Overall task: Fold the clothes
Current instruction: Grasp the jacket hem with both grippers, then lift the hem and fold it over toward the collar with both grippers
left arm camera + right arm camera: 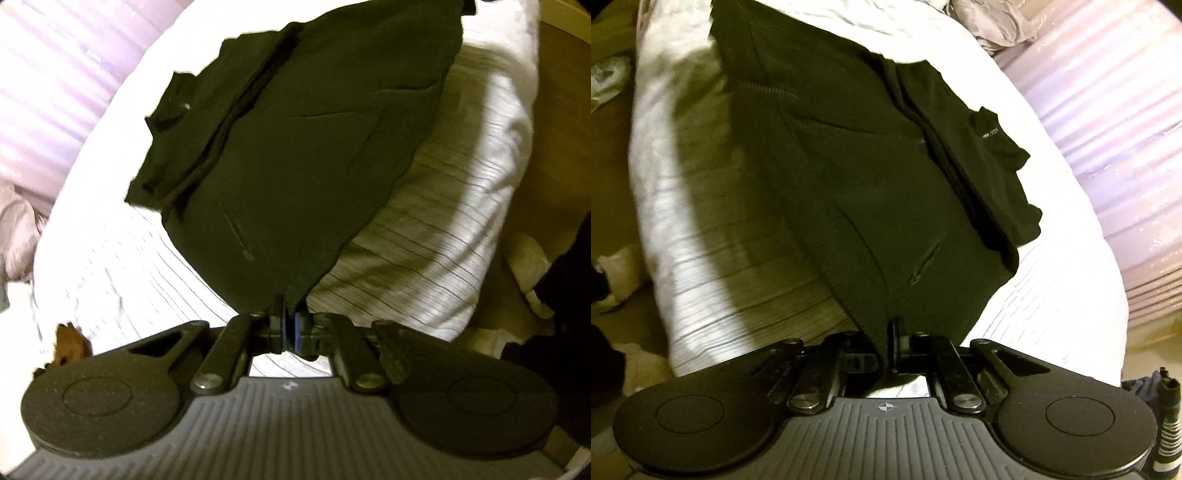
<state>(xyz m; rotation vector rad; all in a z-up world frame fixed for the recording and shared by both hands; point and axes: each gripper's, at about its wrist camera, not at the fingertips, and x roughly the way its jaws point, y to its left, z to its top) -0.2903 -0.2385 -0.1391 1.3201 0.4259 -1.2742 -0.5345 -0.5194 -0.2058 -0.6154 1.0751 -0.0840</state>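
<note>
— Left wrist view: where was the jacket?
— On the bed. The left hand-held gripper pinched one edge; the right hand-held gripper pinched another.
— How would it feel?
— Soft and floppy, I think. Corners looked best to hold.

1. A small line of pale print is seen on the folded flap of the black garment in the right wrist view; its letters are too blurred to be read.
2. A tiny pale mark on the same garment is seen in the left wrist view, also unreadable.
3. No other text, number or brand can be read.
</note>
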